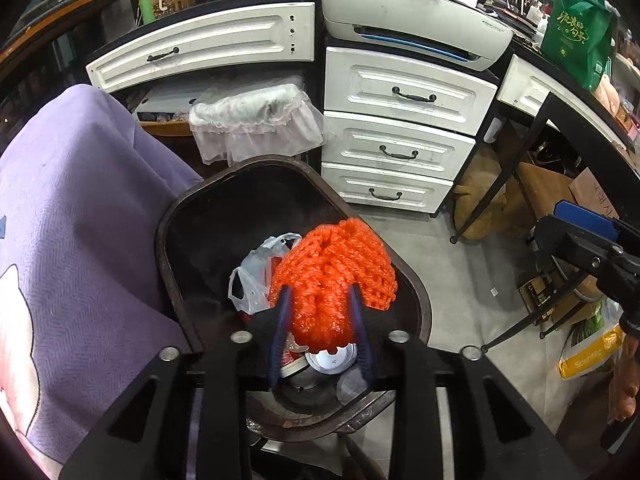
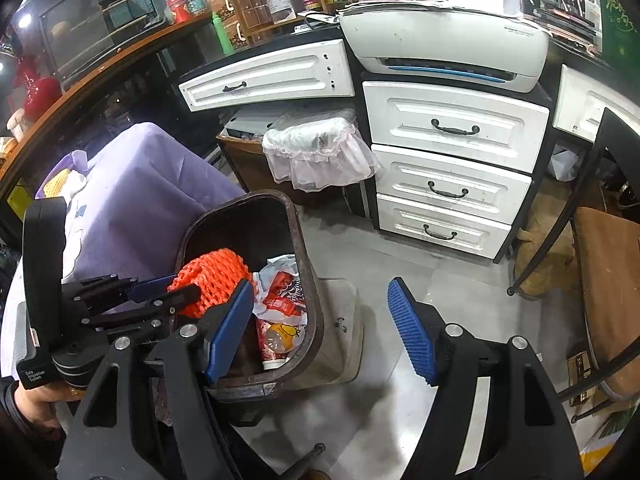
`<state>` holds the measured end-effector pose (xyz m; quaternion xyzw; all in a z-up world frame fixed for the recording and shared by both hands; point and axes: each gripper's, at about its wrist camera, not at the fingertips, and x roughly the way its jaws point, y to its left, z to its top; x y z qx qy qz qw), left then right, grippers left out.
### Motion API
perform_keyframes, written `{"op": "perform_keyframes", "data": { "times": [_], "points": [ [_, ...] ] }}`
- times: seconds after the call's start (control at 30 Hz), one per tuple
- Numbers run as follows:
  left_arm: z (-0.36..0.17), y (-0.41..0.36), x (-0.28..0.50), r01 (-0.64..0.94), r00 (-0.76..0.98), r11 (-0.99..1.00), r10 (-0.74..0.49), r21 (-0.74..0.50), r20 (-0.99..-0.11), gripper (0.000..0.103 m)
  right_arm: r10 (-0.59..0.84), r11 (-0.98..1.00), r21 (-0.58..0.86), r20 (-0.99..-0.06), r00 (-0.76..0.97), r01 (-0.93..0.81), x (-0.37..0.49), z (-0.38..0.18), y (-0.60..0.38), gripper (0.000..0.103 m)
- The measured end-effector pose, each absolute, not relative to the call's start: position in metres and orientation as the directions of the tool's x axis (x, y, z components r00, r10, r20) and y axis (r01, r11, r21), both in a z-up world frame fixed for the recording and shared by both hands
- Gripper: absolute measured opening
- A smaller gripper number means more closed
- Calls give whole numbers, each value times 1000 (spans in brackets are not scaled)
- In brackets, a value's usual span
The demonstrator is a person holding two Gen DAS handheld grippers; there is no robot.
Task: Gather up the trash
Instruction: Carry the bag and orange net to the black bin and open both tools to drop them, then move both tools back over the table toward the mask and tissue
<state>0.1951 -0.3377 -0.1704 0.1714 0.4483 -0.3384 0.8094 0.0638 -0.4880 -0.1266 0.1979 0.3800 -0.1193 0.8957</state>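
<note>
A dark brown trash bin stands on the floor, partly filled with a white plastic bag, red snack wrappers and a round metal lid. An orange foam net hangs over the bin's mouth. My left gripper is shut on it, and the net bulges out around the blue pads. To the right of the bin, my right gripper stands open over the grey floor with nothing between its fingers. One of its blue pads shows in the left wrist view.
A purple cloth drapes over something left of the bin. Behind stand white drawers, a printer and a second bin lined with a clear bag. Black metal legs and a wooden seat are at the right.
</note>
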Motion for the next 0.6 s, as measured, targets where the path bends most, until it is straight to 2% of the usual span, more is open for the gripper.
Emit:
{"op": "perform_keyframes", "data": {
  "times": [0.07,0.1,0.13,0.2,0.43,0.6],
  "points": [
    [-166,-335,195,700,364,713,-415,-49,-834,53,-67,894,261,-727,684,365,65,-125,-487,70],
    [-163,-334,194,699,368,713,-429,-59,-825,65,-69,894,260,-726,684,366,65,-124,-487,70],
    [-158,-332,192,697,377,714,-444,-67,-813,71,-70,894,259,-726,684,367,65,-123,-487,70],
    [-151,-329,190,695,390,715,-460,-72,-798,76,-71,893,259,-725,685,367,66,-122,-486,70],
    [-121,-310,182,687,433,721,-504,-88,-748,84,-68,900,259,-712,699,351,66,-112,-481,70],
    [-93,-285,179,682,481,727,-527,-79,-700,85,-34,909,277,-698,715,313,71,-102,-470,70]
  ]
}}
